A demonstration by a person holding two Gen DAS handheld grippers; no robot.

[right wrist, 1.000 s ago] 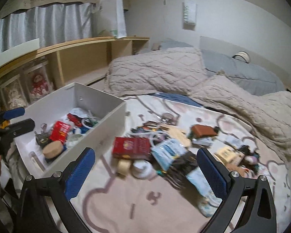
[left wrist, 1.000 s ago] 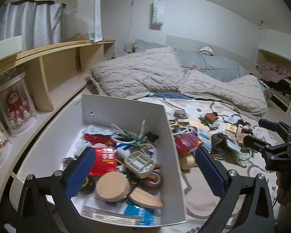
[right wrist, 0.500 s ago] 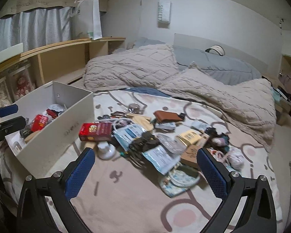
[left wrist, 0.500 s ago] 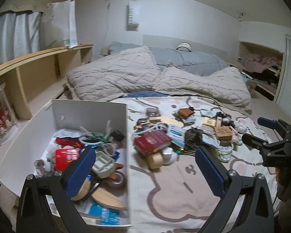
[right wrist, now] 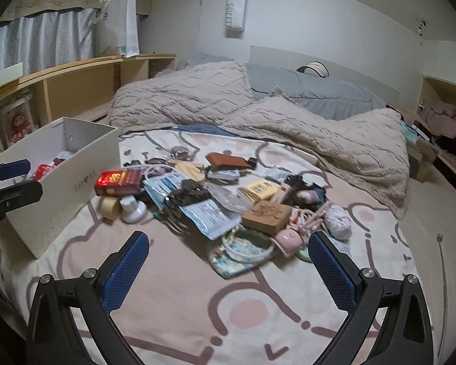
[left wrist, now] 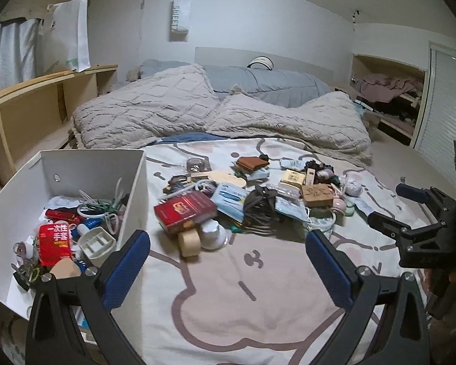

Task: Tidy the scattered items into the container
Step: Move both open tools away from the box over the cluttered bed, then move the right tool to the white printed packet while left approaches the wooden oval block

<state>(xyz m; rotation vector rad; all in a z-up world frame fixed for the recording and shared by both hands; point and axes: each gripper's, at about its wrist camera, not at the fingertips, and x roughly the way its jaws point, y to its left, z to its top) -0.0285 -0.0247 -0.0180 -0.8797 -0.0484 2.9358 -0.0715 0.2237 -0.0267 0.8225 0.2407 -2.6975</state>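
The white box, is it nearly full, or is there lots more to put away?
Some is done: the white box already holds a jumble of things. Both claws, left and right, are open and empty. Lots remains: the red box, tape roll and the rest of the pile lie on the bed.

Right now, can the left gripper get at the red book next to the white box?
Probably yes. The left gripper is open and empty, and the red book lies ahead on top of the pile, its near side exposed. Only the tape roll sits against it.

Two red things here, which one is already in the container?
The red packet with white characters lies inside the white box; the red book-like box is still on the bedspread outside.
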